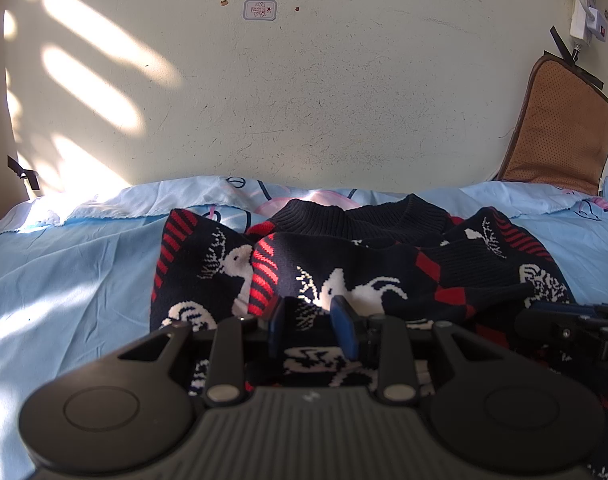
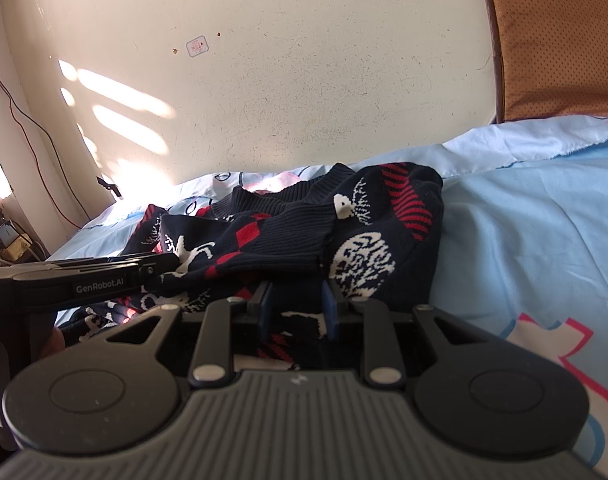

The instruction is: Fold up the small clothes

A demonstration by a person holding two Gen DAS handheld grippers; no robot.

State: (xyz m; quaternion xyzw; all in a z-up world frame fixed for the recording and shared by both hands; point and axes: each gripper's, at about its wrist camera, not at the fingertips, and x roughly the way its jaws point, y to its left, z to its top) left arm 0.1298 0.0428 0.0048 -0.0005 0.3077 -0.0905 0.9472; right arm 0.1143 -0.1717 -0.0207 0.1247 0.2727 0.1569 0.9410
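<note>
A navy knitted sweater [image 1: 384, 276] with red stripes and white animal figures lies bunched on the light blue bedsheet [image 1: 71, 280], its ribbed collar toward the wall. My left gripper [image 1: 308, 309] is at the sweater's near edge, and knit fabric fills the gap between its blue pads [image 1: 344, 328]. My right gripper [image 2: 297, 293] holds the near edge further right in the same way, on the sweater [image 2: 384, 220]. Each wrist view shows the other tool from the side: the right gripper [image 1: 564, 322] and the left gripper [image 2: 153, 269], both touching the cloth.
A cream wall [image 1: 304, 100] rises straight behind the bed. A brown cushion [image 1: 560, 128] leans upright at the right end. A white power strip [image 1: 584, 16] hangs on the wall above it. Cables and plugs [image 2: 7, 240] sit off the bed's left side. Bare sheet [image 2: 524, 240] spreads right.
</note>
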